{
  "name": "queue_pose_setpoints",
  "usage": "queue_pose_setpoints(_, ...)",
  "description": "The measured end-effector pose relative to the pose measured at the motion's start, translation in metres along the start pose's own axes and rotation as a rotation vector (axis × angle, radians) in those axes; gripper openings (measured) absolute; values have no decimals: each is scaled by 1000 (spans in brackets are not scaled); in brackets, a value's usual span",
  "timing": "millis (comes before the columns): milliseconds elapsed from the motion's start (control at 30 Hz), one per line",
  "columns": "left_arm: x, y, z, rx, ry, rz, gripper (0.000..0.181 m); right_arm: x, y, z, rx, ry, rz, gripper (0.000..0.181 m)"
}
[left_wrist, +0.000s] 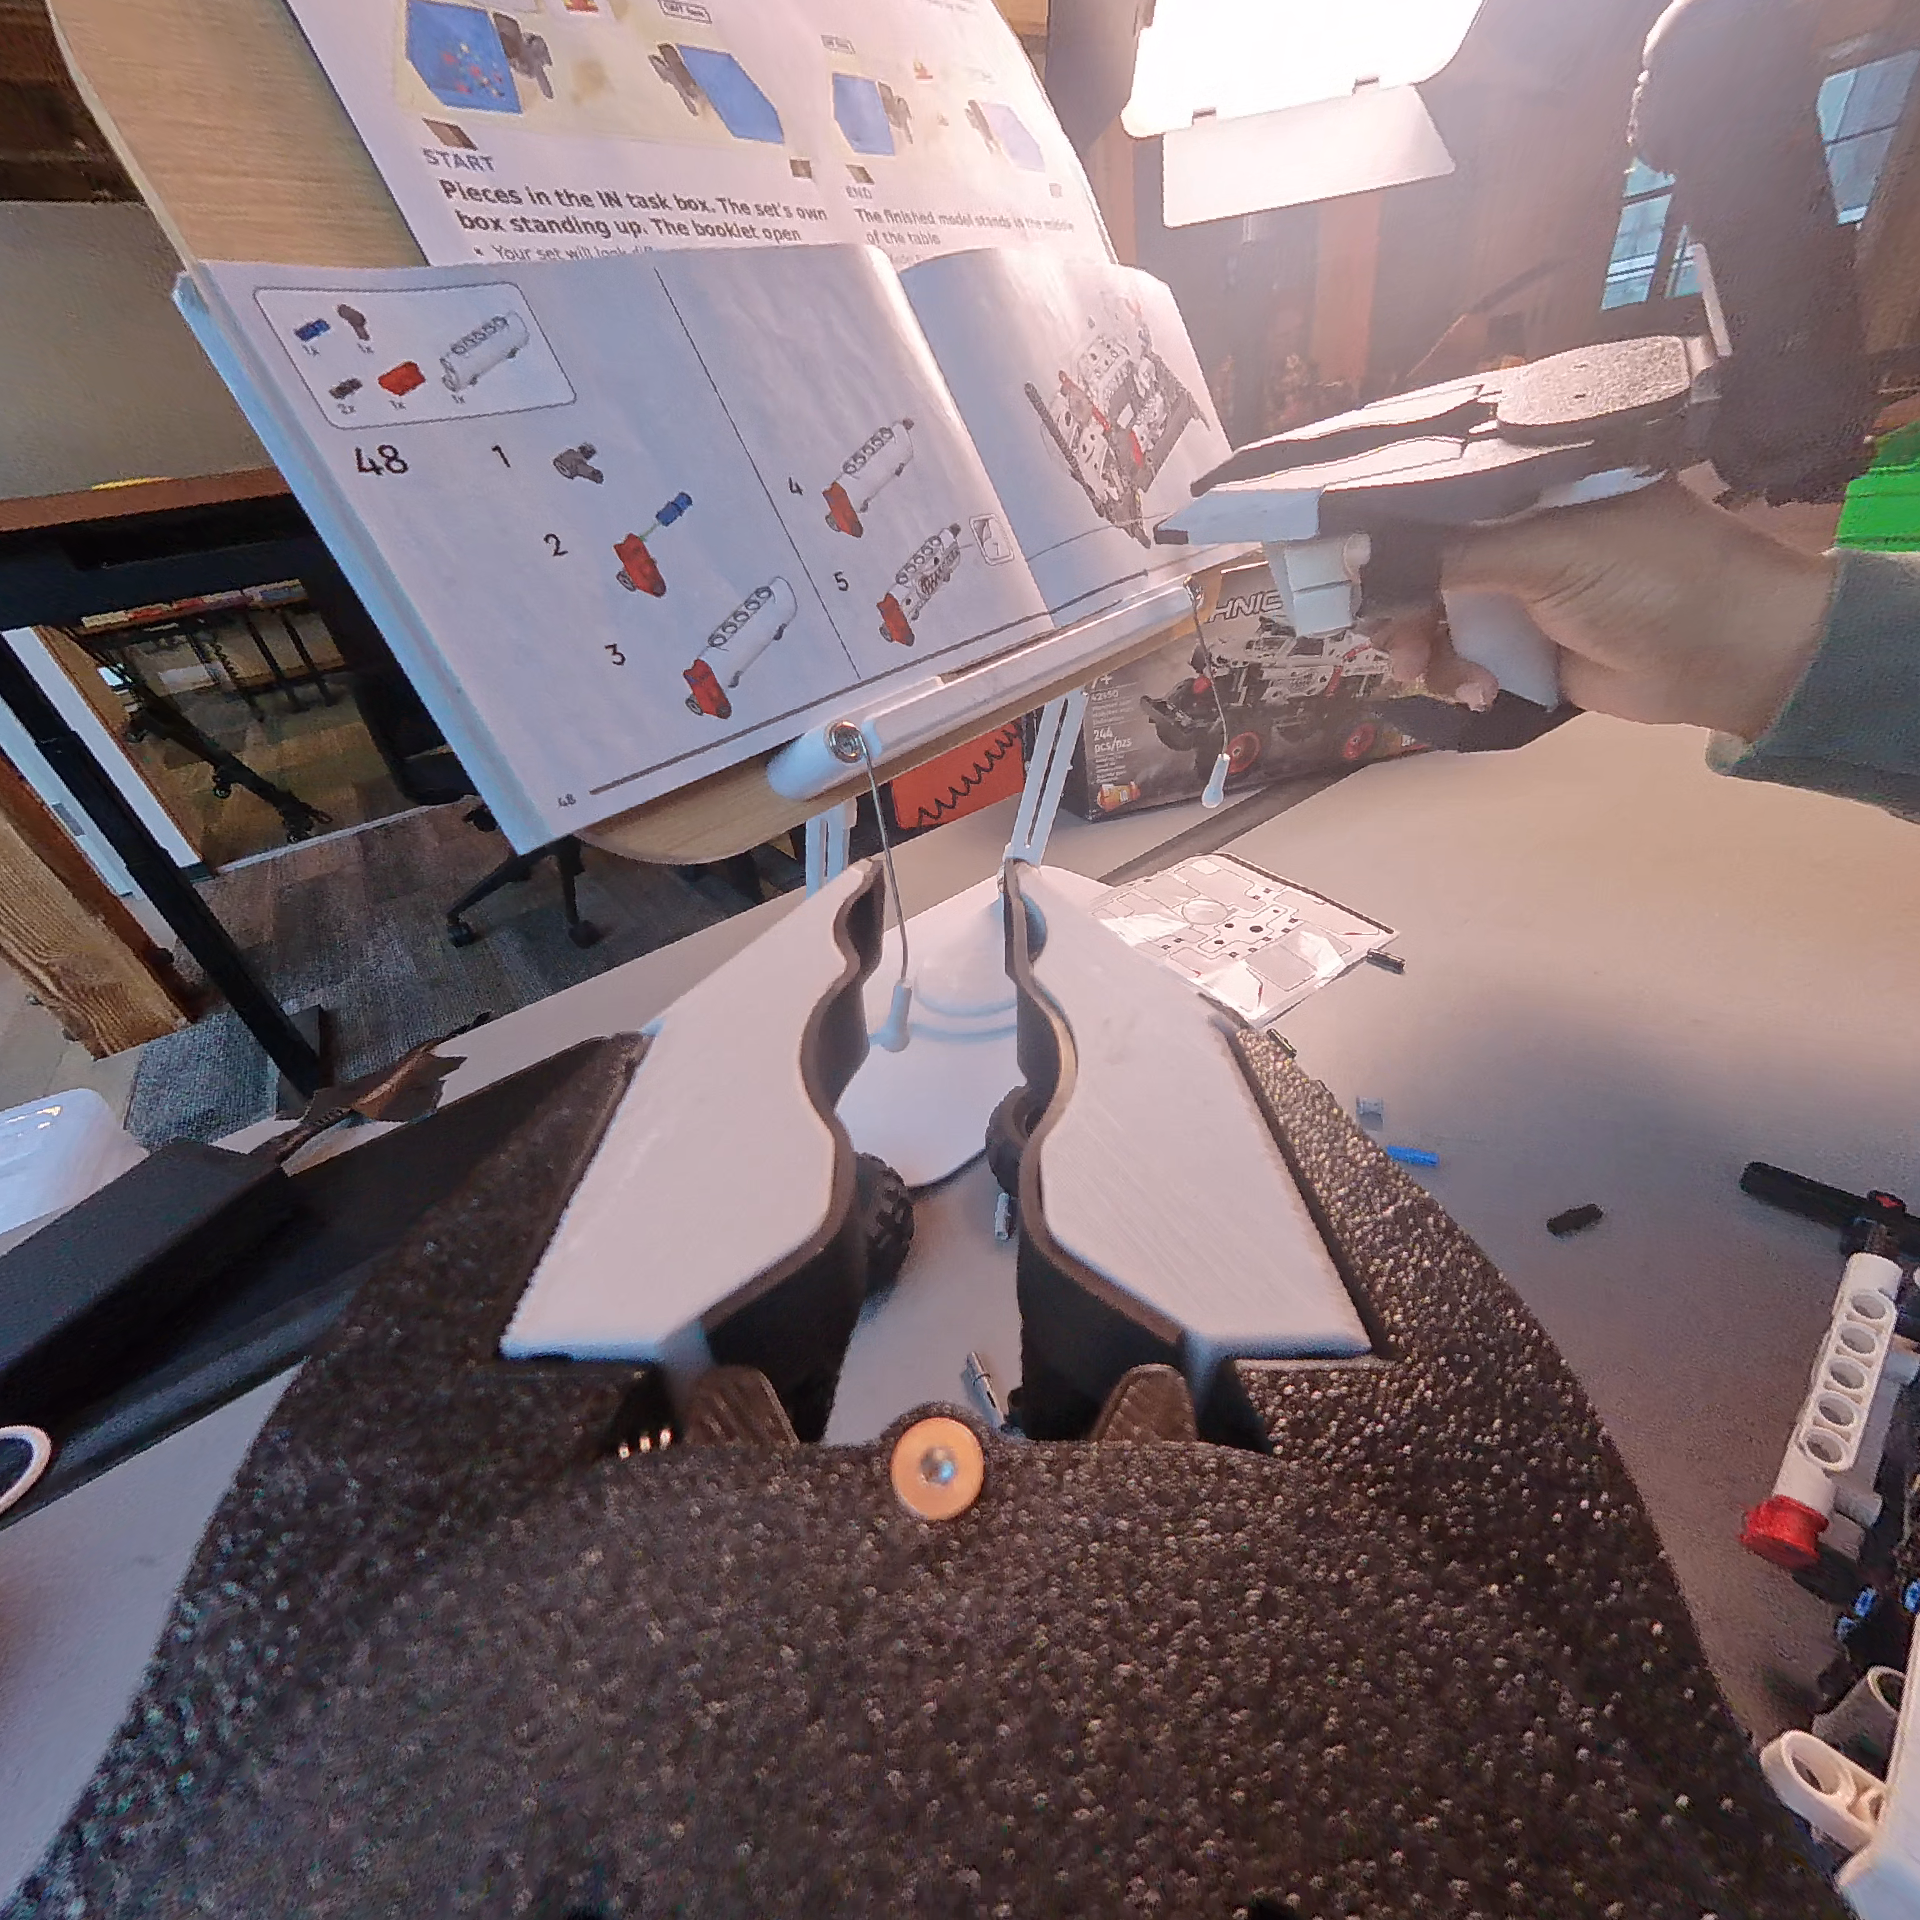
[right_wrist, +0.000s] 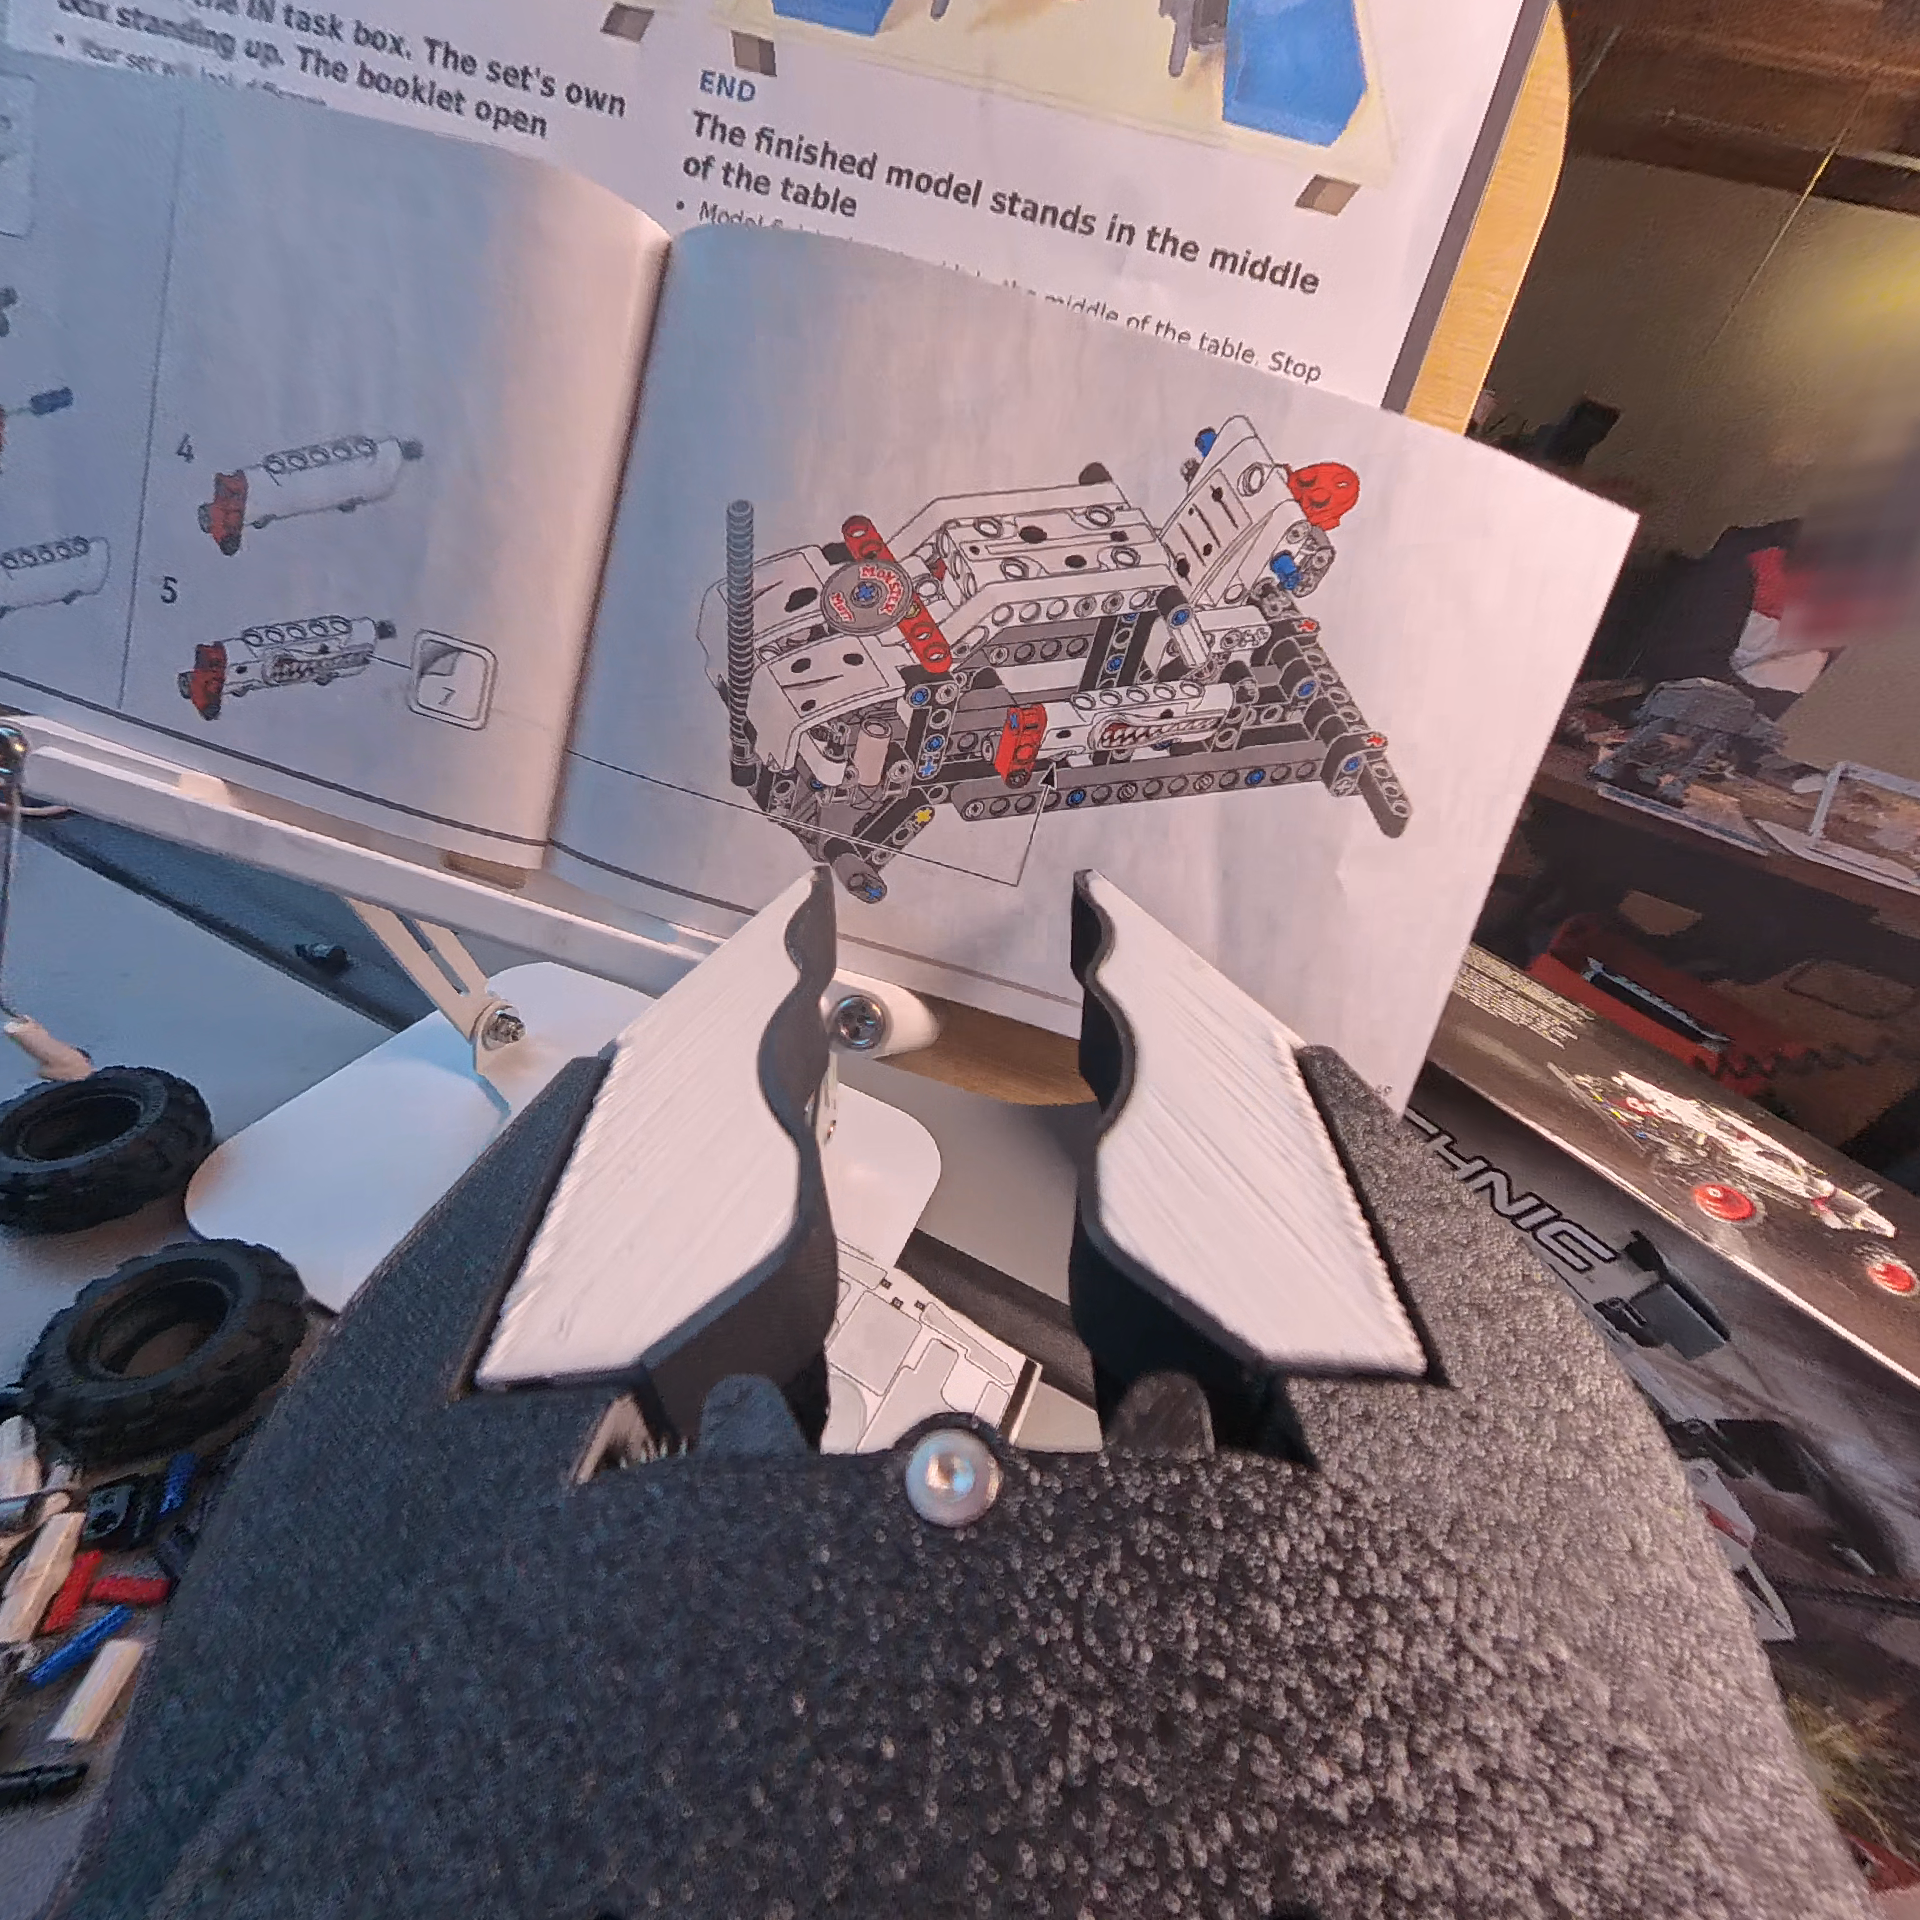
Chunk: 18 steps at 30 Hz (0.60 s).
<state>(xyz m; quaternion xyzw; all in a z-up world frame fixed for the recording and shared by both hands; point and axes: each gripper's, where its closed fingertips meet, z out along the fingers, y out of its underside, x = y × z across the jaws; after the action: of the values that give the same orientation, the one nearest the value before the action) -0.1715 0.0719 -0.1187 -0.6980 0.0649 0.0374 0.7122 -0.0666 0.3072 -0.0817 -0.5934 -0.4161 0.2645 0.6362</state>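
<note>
Left wrist view shows our left tongs (left_wrist: 940, 883) at frame centre, parted narrowly and holding nothing, over the bench (left_wrist: 1558, 935). At upper left the open booklet (left_wrist: 644, 499) leans on a white stand (left_wrist: 935, 717); at upper right our right tongs (left_wrist: 1174, 532) touch its right-hand page. In the right wrist view two black tyres (right_wrist: 156, 1340) lie at lower left, and those tongs (right_wrist: 951, 883), spread wide and empty, sit at the lower edge of the loose page (right_wrist: 1091, 644). We judge that paper light, floppy, easily creased; best pinched at its free edge
</note>
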Motion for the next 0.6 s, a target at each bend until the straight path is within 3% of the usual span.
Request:
queue_pose_setpoints(100, -3, -4, 0, 13, -3, -3, 23, -22, -19, -11, 54, -17, -50, 45)
queue_pose_setpoints(200, -4, -6, 2, 24, -4, -13, 23, -68, -41, -14, 89, -101, -99, 45)
queue_pose_setpoints(333, -1, -6, 2, 25, 0, -8, 23, -117, -58, 10, 64, -114, -211, 66)
queue_pose_setpoints(400, 1, -6, 1, 23, 0, 11, 23, -122, -57, 33, 15, -57, -272, 87)
queue_pose_setpoints(467, 3, -7, -3, 22, -2, 30, 23, -115, -51, 53, -23, 13, -338, 94)
queue_pose_setpoints(533, 2, -8, -6, 25, -5, 38, 23, -114, -53, 57, -6, 11, -311, 91)
queue_pose_setpoints(600, 0, -9, -7, 28, -11, 36, 23, -105, -55, 54, 18, 41, -304, 71)
